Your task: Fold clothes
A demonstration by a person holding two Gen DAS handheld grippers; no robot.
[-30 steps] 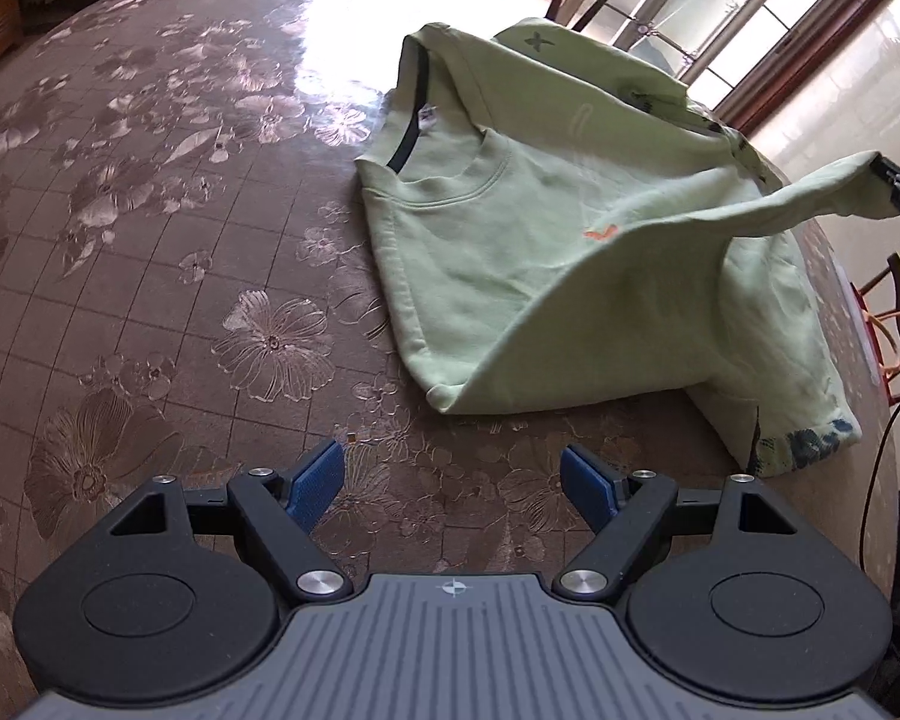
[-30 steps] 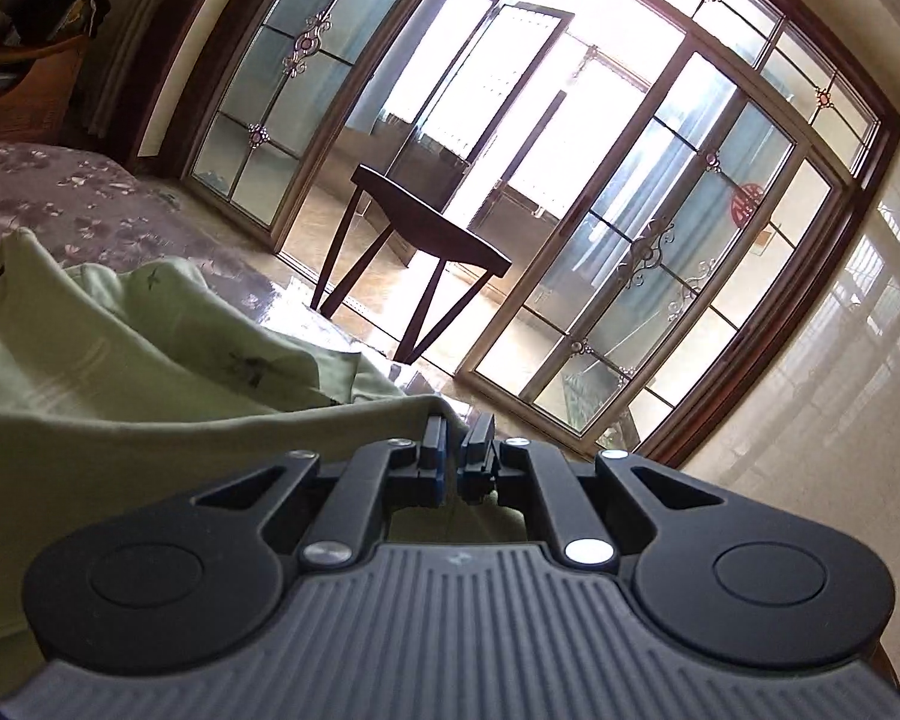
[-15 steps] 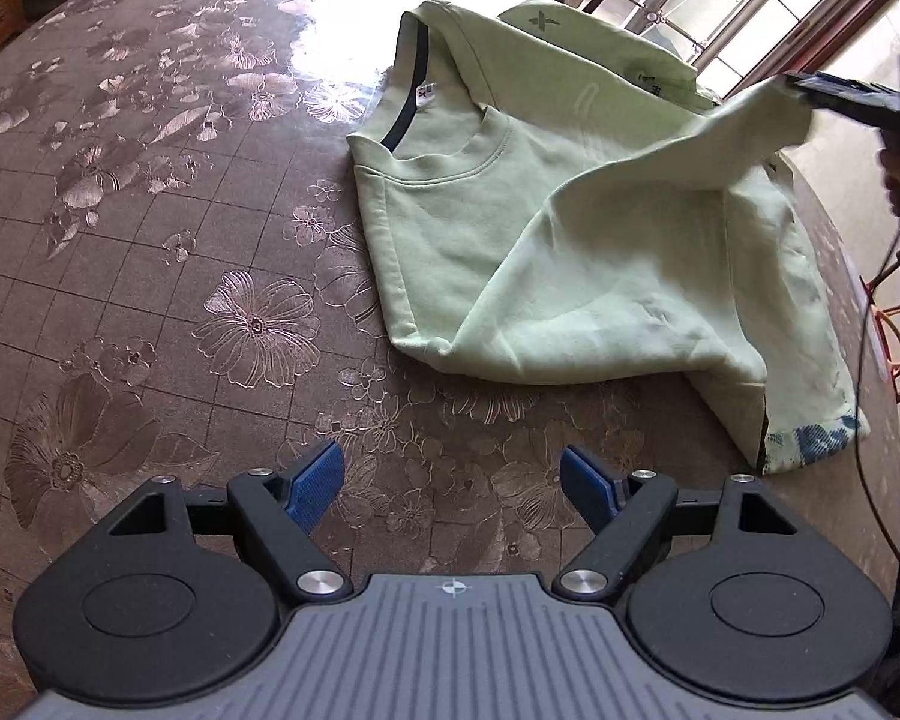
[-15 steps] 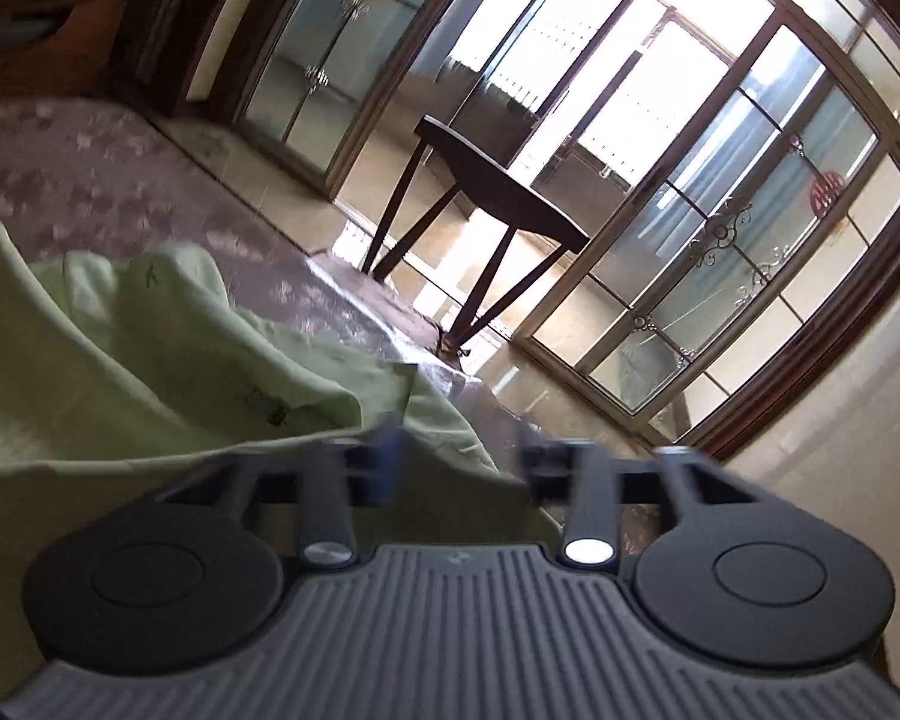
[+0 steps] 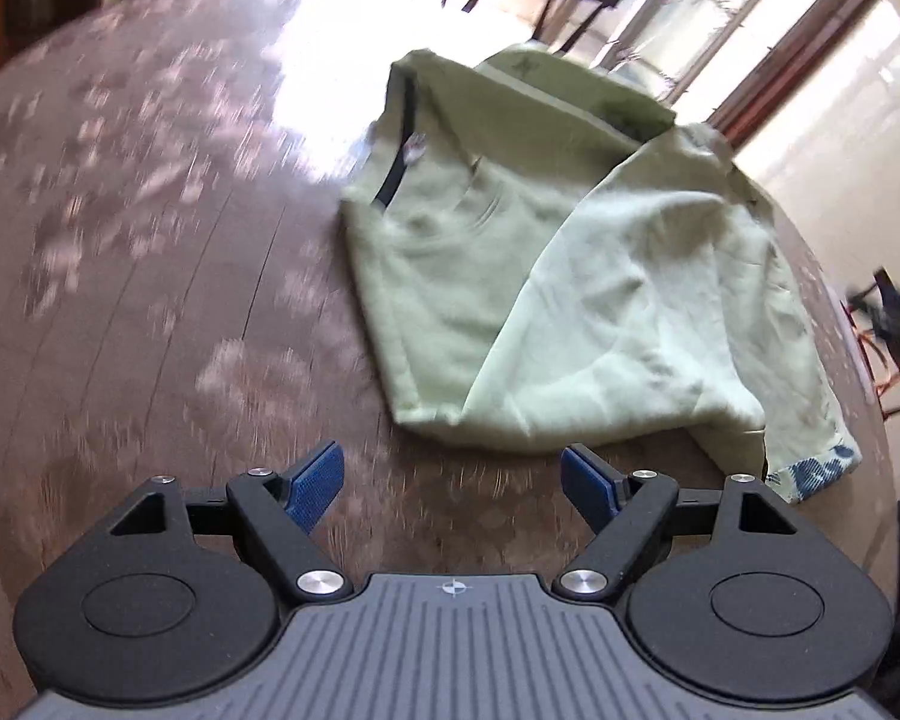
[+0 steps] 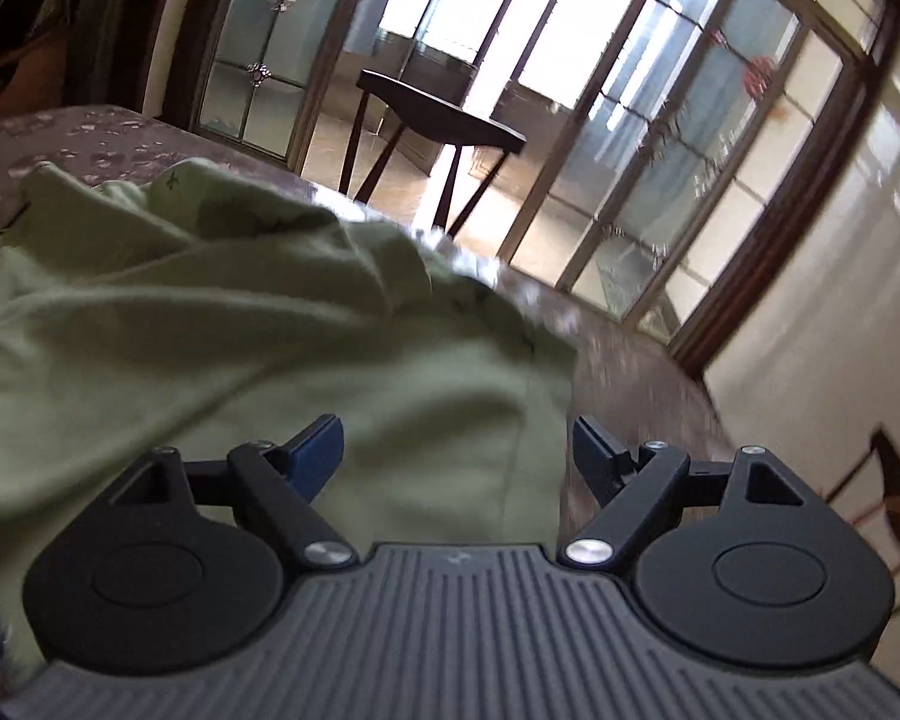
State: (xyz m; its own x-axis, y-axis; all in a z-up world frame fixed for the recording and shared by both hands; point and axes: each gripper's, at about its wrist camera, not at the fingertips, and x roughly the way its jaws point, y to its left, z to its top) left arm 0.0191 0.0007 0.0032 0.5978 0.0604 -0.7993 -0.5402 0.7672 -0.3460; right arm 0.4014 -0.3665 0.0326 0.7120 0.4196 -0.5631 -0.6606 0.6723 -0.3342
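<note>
Green shirt lies under the right gripper's opening fingers.

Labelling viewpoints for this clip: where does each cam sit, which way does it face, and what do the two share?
Left wrist: on the left gripper, angled down over the brown floral table at the green shirt; own blue pads apart, nothing between; right gripper blurred at the right edge.
Right wrist: on the right gripper, low over the shirt, facing the glass doors; jaws opening, pads clear of the cloth below.
Shared: shirt, table, dark side table by the doors.
</note>
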